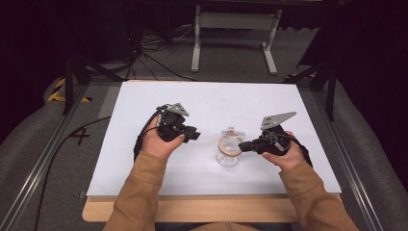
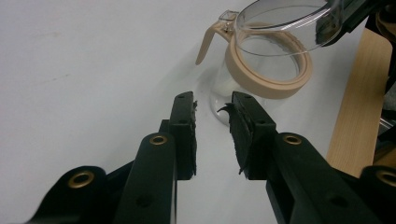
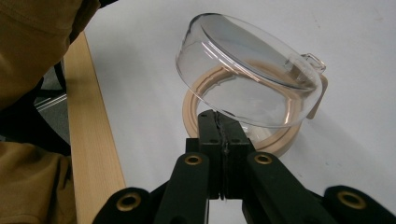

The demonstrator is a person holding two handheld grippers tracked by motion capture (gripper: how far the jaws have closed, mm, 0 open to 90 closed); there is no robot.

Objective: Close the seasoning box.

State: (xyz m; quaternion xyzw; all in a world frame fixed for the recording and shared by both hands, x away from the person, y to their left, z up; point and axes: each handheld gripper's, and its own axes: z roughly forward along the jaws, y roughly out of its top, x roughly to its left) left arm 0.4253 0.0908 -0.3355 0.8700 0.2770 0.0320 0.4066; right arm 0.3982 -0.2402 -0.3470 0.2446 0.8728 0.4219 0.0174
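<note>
At the near middle of the white table (image 1: 144, 168), right gripper (image 3: 219, 122) jaws clamped on the clear lid's (image 3: 243, 70) rim above the beige-collared glass jug (image 1: 228, 153), left gripper (image 2: 212, 109) jaws apart beside it: likely best lifted level, jug steadied.

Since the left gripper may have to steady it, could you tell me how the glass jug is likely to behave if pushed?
The jug looks empty and clear, so probably light and apt to slide on the smooth white table. Its lid, tilted up in the right gripper, could lever it over. If glass, it is likely fragile; the open left gripper should close gently.
</note>
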